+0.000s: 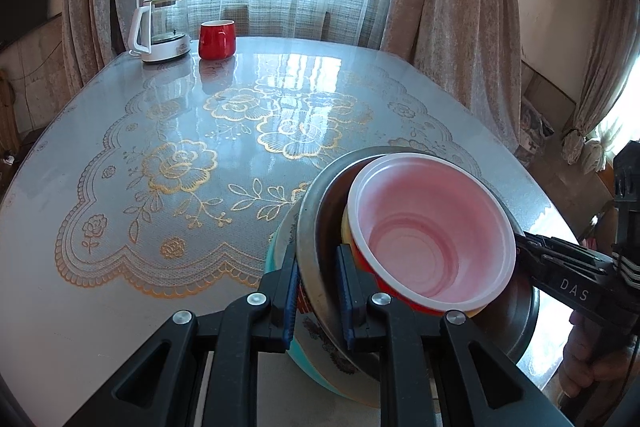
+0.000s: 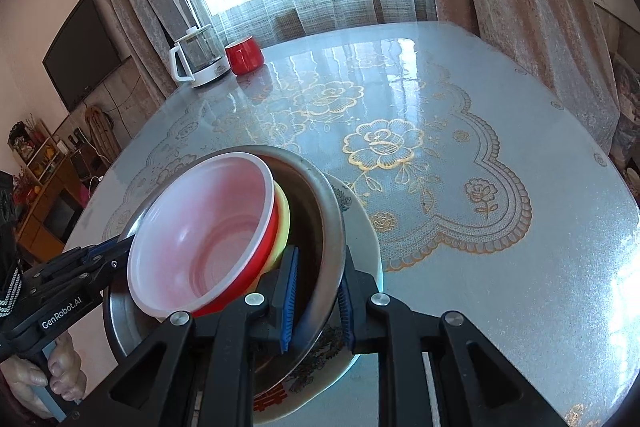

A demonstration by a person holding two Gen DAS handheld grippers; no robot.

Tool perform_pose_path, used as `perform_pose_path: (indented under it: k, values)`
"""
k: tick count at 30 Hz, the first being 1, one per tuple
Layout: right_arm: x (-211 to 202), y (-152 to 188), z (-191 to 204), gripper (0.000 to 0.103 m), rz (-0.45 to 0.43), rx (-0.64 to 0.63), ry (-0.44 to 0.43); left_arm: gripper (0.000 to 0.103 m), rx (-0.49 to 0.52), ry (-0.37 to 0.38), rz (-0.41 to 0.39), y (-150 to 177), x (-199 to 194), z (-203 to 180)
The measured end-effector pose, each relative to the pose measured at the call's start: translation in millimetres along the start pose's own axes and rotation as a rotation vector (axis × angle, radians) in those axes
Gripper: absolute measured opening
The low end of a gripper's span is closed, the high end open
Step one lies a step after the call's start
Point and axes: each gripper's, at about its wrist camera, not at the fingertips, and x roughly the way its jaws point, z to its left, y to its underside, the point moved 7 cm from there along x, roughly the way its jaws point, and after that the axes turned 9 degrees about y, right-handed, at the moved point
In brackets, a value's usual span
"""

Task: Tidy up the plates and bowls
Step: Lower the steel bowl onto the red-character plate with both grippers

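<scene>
left gripper [image 1: 318,301]: clamped on near rim of metal bowl [image 1: 320,195] | right gripper [image 2: 316,301]: clamped on opposite rim | red bowl [image 1: 430,233] nested inside over yellow bowl [image 2: 284,215] | stack on flowered plate [image 2: 360,223], table [image 1: 160,155] | far: red cup [image 1: 216,39], kettle [image 1: 160,31]

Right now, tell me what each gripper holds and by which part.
Both grip the steel bowl by its rim: left gripper on one side, right gripper opposite. Plastic bowls sit nested inside.

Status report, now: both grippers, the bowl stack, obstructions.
Left gripper and right gripper shut on metal bowl rim, opposite sides. Red bowl nested inside, plate beneath. Table ahead unobstructed.
</scene>
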Motion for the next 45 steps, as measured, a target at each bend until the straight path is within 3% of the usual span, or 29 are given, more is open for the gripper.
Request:
perform_pose_path:
  k: [26, 45]
  values:
    - [3, -3, 2, 0.02, -0.021, -0.022, 0.048, 0.02, 0.022, -0.051, -0.019, 4, -2, -4]
    - [-3, -2, -1, 0.022, -0.019, 0.013, 0.017, 0.021, 0.016, -0.067, -0.041, 6, -11, -5]
